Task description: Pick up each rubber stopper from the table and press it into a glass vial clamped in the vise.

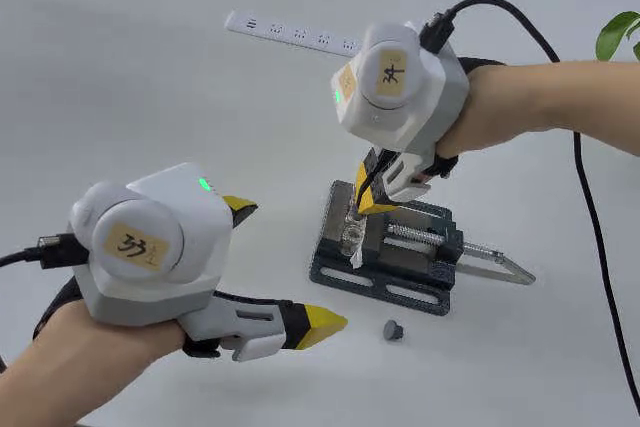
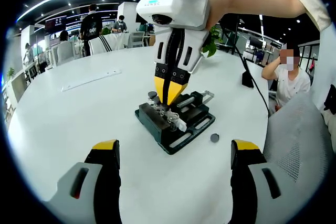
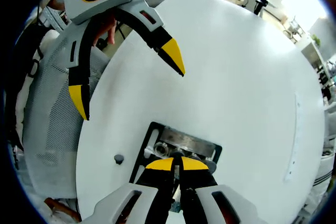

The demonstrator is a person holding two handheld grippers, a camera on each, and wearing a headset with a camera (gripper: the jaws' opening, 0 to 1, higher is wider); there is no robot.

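- Counter [image 1: 150, 97]: white, smooth and matt, with a rounded edge in the left gripper view.
- Vise [image 1: 385, 269]: dark cast metal with a flat slotted rectangular base. A bright threaded screw and a thin bar handle stick out on one side. It sits mid-counter.
- Vial [image 1: 352, 238]: small clear glass cylinder, upright between the vise's clamping faces.
- Right hand-held gripper [image 1: 366, 203]: white hard-plastic shell, black fingers, yellow wedge tips, paper label on its round cap. It points steeply down, tips pressed together right over the vial. I cannot tell whether anything is pinched between them.
- Left hand-held gripper [image 1: 285, 267]: same build, with a green light lit on the shell. Its jaws are wide apart and it is held over bare counter on the near side of the vise, aimed towards it.
- Stopper [image 1: 392, 329]: small, dark grey and dull, a round head on a narrower stem. It lies loose on the counter just beside the vise base, apart from both tools.
- Power strip [image 1: 290, 35]: long, flat and white, at the far side of the counter.
- Cable [image 1: 438, 31]: black and glossy, plugged into the right tool's shell and looping off across the counter.
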